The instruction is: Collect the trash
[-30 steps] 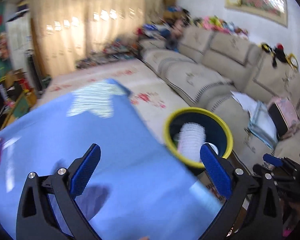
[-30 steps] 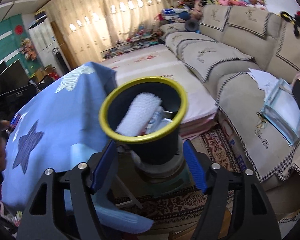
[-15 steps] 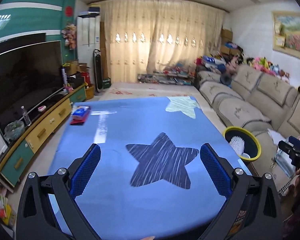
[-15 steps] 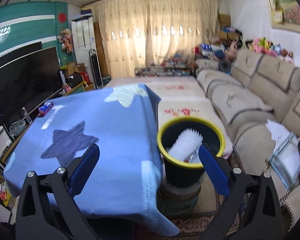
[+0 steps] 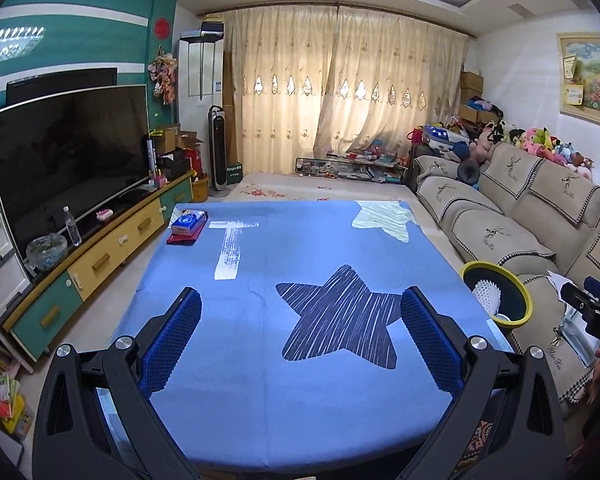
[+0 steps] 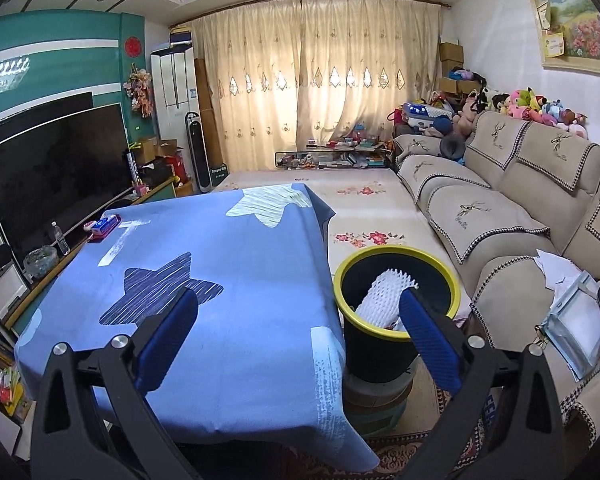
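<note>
A wide worktop (image 5: 260, 400) fills the middle of the room, covered by a smooth blue cloth (image 6: 228, 320) printed with a dark, streaked star (image 5: 342, 316), a pale star at the far corner and brushed white bars. The cloth hangs over the worktop's edges in soft folds, which only the right wrist view shows. Along the right wall runs a beige fabric sofa (image 5: 512, 216) with checked trim and stitched deer, its back lined with plush toys. Opposite stands a large, glossy black television (image 5: 68, 160) on a low cabinet with yellow and green fronts. Sheer cream curtains with diamond cut-outs close the far wall.

Just beside the worktop's right edge stands a round black bin (image 6: 396, 308) with a yellow rim. In it leans a white foam net sleeve (image 6: 384, 296), knobbly and tube-shaped. The right wrist view shows the bin's whole body raised on a stack of round blocks; the left wrist view gives only its rim and mouth. On the far left corner of the worktop lies a small blue box (image 5: 189, 221) on a red pad.

The left gripper (image 5: 300, 336) hangs over the cloth, its blue ribbed pads spread wide with nothing between them. The right gripper (image 6: 300, 336) is likewise spread wide and empty, its right finger overlapping the bin in view.
</note>
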A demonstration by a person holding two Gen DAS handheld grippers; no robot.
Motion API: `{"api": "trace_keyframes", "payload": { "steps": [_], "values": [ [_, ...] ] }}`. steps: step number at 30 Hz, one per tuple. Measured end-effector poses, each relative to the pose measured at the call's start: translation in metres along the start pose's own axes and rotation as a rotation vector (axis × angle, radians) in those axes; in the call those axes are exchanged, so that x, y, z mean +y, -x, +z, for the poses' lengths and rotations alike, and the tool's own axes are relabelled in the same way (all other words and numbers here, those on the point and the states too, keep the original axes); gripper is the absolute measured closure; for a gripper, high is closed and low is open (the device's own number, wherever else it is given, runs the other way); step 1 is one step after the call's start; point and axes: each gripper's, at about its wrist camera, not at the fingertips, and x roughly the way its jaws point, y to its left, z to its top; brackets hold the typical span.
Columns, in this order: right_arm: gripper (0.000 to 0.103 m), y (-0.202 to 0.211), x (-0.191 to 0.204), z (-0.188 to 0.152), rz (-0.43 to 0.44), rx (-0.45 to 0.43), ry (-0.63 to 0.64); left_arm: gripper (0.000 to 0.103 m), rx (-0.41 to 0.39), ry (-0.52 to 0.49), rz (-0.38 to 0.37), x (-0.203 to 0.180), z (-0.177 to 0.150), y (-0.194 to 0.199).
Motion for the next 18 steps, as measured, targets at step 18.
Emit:
{"api": "trace_keyframes", "payload": {
  "steps": [18],
  "values": [
    [0.007,-0.0081,-0.0007,-0.0036,-0.007,0.013,0.003,0.005,0.005,-0.009,0.002,-0.0071,0.0016,-0.0075]
  ]
}}
